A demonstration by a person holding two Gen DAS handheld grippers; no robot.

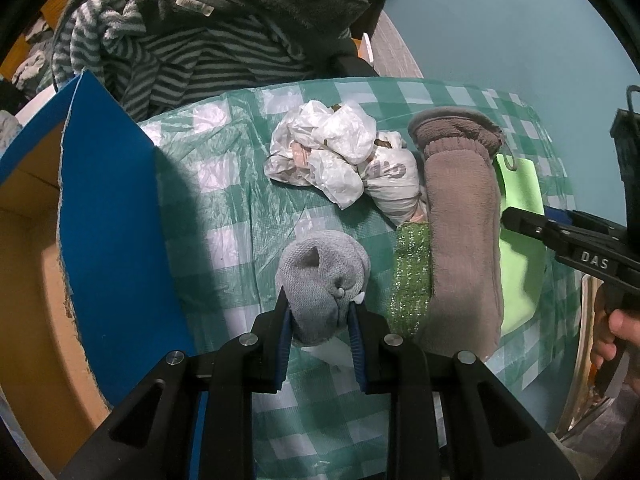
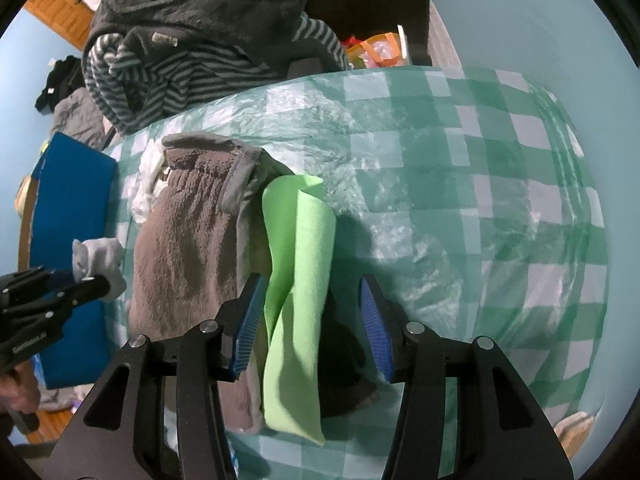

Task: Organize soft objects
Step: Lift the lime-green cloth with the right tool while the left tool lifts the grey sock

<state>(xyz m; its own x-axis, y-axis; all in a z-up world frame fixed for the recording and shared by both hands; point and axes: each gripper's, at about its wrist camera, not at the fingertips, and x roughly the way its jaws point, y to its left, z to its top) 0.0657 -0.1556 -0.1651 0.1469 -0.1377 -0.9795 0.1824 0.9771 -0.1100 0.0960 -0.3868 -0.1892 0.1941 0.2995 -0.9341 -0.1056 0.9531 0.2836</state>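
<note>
A rolled grey sock (image 1: pixel 324 276) is clamped between the blue pads of my left gripper (image 1: pixel 320 300), just above the green-checked tablecloth (image 1: pixel 224 208). The right wrist view shows the same sock (image 2: pixel 100 258) in that gripper (image 2: pixel 92 284) at far left. My right gripper (image 2: pixel 311 280) stands open over a folded lime-green cloth (image 2: pixel 296 280); the cloth lies between its fingers, and the right pad is clear of it. A folded brown towel (image 2: pixel 184 240) lies directly left of the green cloth. In the left wrist view the right gripper (image 1: pixel 516 216) reaches in over the green cloth (image 1: pixel 520 184).
An open cardboard box with a blue flap (image 1: pixel 108 240) stands at the left table edge. Crumpled white plastic bags (image 1: pixel 340 160) and a sparkly green cloth (image 1: pixel 412 272) lie beside the brown towel (image 1: pixel 460 240). A heap of striped and grey clothes (image 1: pixel 180 64) lies behind the table.
</note>
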